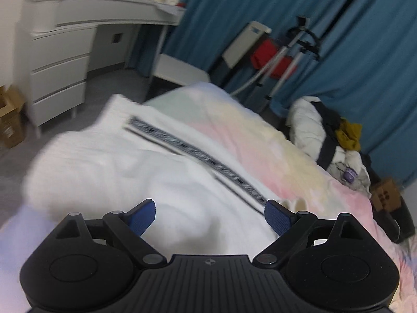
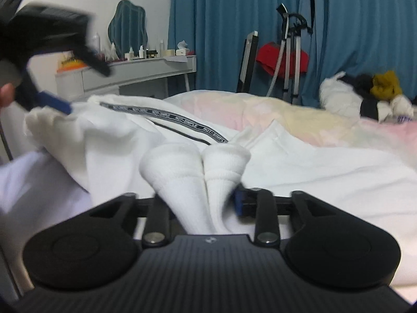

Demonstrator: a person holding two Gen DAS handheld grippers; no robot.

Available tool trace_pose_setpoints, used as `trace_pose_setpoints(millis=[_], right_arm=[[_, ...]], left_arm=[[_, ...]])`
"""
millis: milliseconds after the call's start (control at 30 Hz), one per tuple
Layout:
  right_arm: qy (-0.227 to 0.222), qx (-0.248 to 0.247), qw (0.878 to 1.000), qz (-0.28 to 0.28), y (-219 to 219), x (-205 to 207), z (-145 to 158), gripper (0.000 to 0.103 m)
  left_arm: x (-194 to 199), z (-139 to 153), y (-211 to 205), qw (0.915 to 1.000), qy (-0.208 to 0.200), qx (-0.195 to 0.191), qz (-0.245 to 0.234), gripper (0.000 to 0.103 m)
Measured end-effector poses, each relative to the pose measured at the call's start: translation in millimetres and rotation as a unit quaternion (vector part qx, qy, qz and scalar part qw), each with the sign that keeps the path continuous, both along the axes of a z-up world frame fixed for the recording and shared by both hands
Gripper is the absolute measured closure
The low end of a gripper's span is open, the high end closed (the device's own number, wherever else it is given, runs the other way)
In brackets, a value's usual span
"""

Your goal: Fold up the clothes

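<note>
A white garment point(image 1: 146, 161) with a black lettered stripe point(image 1: 198, 154) lies rumpled on the bed. My left gripper point(image 1: 209, 216) is open just above it, blue pads wide apart, holding nothing. In the right wrist view my right gripper point(image 2: 208, 198) is shut on a thick bunched fold of the white garment point(image 2: 192, 167), which bulges up between the fingers. The left gripper point(image 2: 54, 104) shows there at the far left, blurred, its blue finger over the garment's far edge.
The bed has a pastel pink and yellow cover point(image 1: 273, 135). A pile of other clothes point(image 1: 336, 140) lies at its far right. A white dresser point(image 1: 60, 60), blue curtains point(image 1: 365, 39) and a garment steamer stand point(image 1: 294, 52) are behind.
</note>
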State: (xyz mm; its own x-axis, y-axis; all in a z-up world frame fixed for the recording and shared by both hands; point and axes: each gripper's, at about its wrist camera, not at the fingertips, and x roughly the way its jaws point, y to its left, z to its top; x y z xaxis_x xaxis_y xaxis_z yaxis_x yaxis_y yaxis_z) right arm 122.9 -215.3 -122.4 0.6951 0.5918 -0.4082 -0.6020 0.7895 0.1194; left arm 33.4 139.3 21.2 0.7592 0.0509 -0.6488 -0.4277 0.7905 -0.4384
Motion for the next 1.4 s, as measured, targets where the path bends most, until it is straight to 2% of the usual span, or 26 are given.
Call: trace_pose_setpoints(millis=[33, 67, 100, 133, 167, 267, 400, 500, 633, 700, 767, 800, 867, 900, 933, 967, 1000, 1067, 1100, 1200, 1267, 1333, 1400], right_arm=[[0.009, 0.011, 1.0, 0.003, -2.5, 0.3, 2.1, 0.05], [0.019, 0.023, 1.0, 0.007, -5.1, 0.6, 4.1, 0.037], [0.028, 0.034, 0.999, 0.01, -7.6, 0.9, 6.2, 0.03], [0.037, 0.047, 0.998, 0.014, -10.9, 0.5, 9.2, 0.017], [0.044, 0.061, 0.997, 0.017, -14.5, -0.2, 12.6, 0.014], [0.057, 0.091, 0.994, 0.017, -25.4, -3.1, 24.3, 0.014], [0.054, 0.105, 0.993, -0.023, -46.6, -4.9, 41.8, 0.014], [0.047, 0.077, 0.992, -0.091, -65.6, 1.8, 45.9, 0.014], [0.04, 0.028, 0.981, -0.185, -89.0, 15.8, 41.0, 0.014], [0.056, 0.019, 0.978, -0.202, -96.7, 26.0, 27.6, 0.014], [0.095, -0.004, 0.975, -0.199, -95.3, 39.1, 5.8, 0.014], [0.103, -0.021, 0.975, -0.195, -91.7, 42.8, -3.6, 0.013], [0.083, -0.05, 0.977, -0.192, -79.4, 40.6, -10.1, 0.012], [0.08, -0.054, 0.977, -0.191, -75.4, 39.7, -9.8, 0.012], [0.08, -0.053, 0.977, -0.189, -72.5, 39.1, -8.4, 0.012], [0.083, -0.05, 0.977, -0.19, -72.8, 39.4, -7.9, 0.012], [0.086, -0.046, 0.977, -0.191, -74.2, 39.8, -8.1, 0.012], [0.089, -0.041, 0.977, -0.188, -76.9, 39.7, -8.0, 0.012], [0.09, -0.039, 0.977, -0.187, -77.9, 39.1, -7.4, 0.012], [0.093, -0.041, 0.977, -0.188, -79.2, 38.6, -3.1, 0.014], [0.097, -0.035, 0.977, -0.187, -83.4, 39.6, 1.1, 0.014], [0.108, -0.01, 0.974, -0.197, -93.9, 39.7, 7.0, 0.014], [0.122, 0.023, 0.969, -0.213, -108.5, 40.4, 14.4, 0.014]], left_arm=[[-6.8, 2.5, 9.1, 0.9999, 0.004, -0.01, 0.007, 0.004], [-13.4, 4.8, 18.3, 0.9996, 0.008, -0.021, 0.014, 0.0], [-18.5, 4.7, 27.7, 0.999, 0.012, -0.039, 0.019, 0.0], [-23.4, 4.2, 37.1, 0.9979, 0.017, -0.058, 0.024, 0.0], [-27.0, 0.9, 46.0, 0.9959, 0.024, -0.082, 0.027, 0.0], [-37.4, -10.0, 69.5, 0.9872, 0.041, -0.148, 0.043, 0.0], [-45.8, -27.1, 86.7, 0.9788, 0.047, -0.186, 0.072, 0.0], [-45.1, -49.4, 97.7, 0.9676, 0.043, -0.233, 0.089, 0.0], [-33.9, -84.2, 106.6, 0.9443, 0.02, -0.305, 0.121, 0.001], [-24.6, -92.2, 109.9, 0.9429, 0.015, -0.301, 0.142, 0.004], [-15.5, -99.6, 113.3, 0.9415, 0.011, -0.295, 0.162, 0.006], [-12.0, -98.6, 115.8, 0.945, 0.01, -0.278, 0.172, 0.007], [-5.3, -96.6, 120.6, 0.9507, 0.008, -0.243, 0.192, 0.009], [-4.4, -96.5, 121.1, 0.9509, 0.008, -0.235, 0.202, 0.011], [-3.7, -96.1, 121.5, 0.9514, 0.009, -0.225, 0.211, 0.02], [-3.6, -93.8, 120.8, 0.9546, 0.013, -0.204, 0.216, 0.036], [-3.7, -91.3, 120.2, 0.9574, 0.016, -0.185, 0.221, 0.043], [-5.5, -84.7, 117.6, 0.9626, 0.005, -0.162, 0.217, 0.064], [-6.1, -80.4, 115.0, 0.9655, -0.001, -0.149, 0.214, 0.069], [4.1, -50.5, 87.9, 0.9833, -0.012, -0.043, 0.176, 0.077], [6.3, -22.4, 55.5, 0.9879, -0.042, 0.046, 0.142, 0.078], [6.0, 5.8, 17.8, 0.9825, -0.081, 0.127, 0.109, 0.078], [6.1, 31.2, -23.7, 0.9715, -0.122, 0.186, 0.082, 0.078]])
